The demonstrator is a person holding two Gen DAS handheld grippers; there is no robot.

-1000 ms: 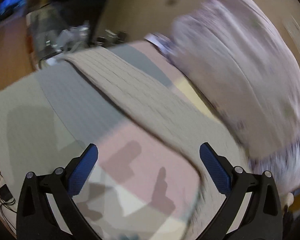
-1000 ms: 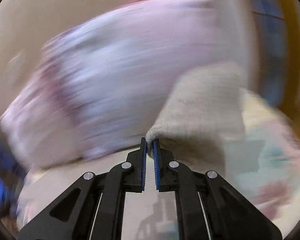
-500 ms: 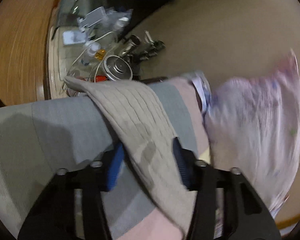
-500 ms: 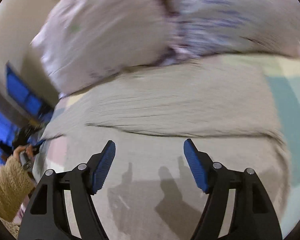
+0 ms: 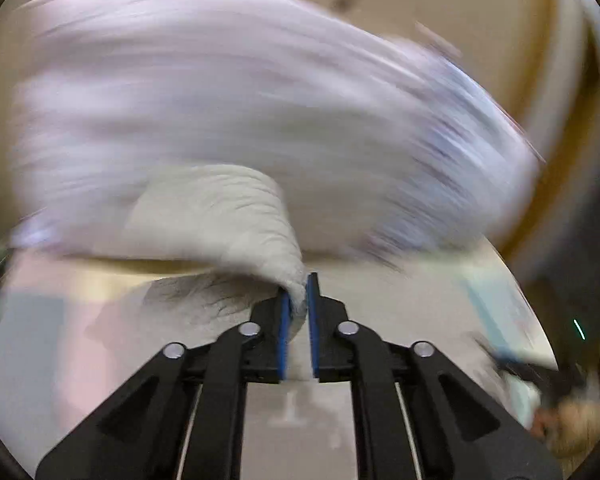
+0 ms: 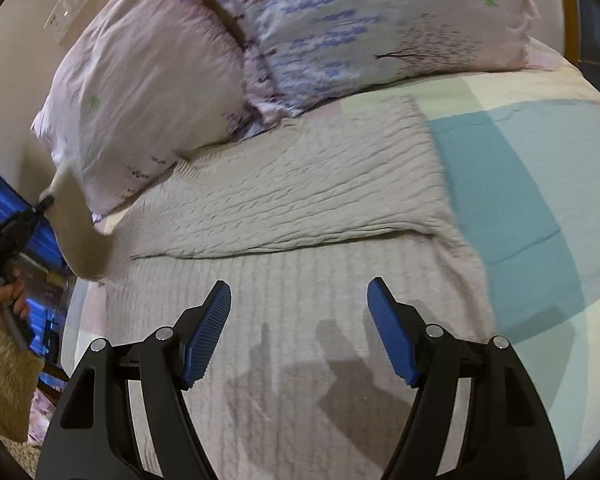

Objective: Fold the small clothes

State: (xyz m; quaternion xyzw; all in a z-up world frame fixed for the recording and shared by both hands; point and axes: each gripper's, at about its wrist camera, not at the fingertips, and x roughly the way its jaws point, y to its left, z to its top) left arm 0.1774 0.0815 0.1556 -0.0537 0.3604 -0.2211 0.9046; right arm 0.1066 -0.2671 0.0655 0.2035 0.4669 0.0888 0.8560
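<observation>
A beige ribbed knit sweater (image 6: 300, 240) lies spread on the bed, its right sleeve folded across the body. My left gripper (image 5: 297, 292) is shut on the left sleeve (image 5: 236, 220) and holds it lifted; it also shows at the left edge of the right wrist view (image 6: 46, 202), with the sleeve (image 6: 80, 240) hanging from it. My right gripper (image 6: 299, 312) is open and empty, hovering just above the lower part of the sweater.
Two pink and lavender pillows (image 6: 148, 72) lean at the head of the bed, touching the sweater's top edge. The pastel patchwork bedsheet (image 6: 520, 184) extends to the right. A wall switch plate (image 6: 68, 6) is on the beige wall. The left wrist view is motion-blurred.
My left gripper closed on the left sleeve and swung up and round with it. My right gripper let go of the right sleeve, opened and drew back over the sweater body.
</observation>
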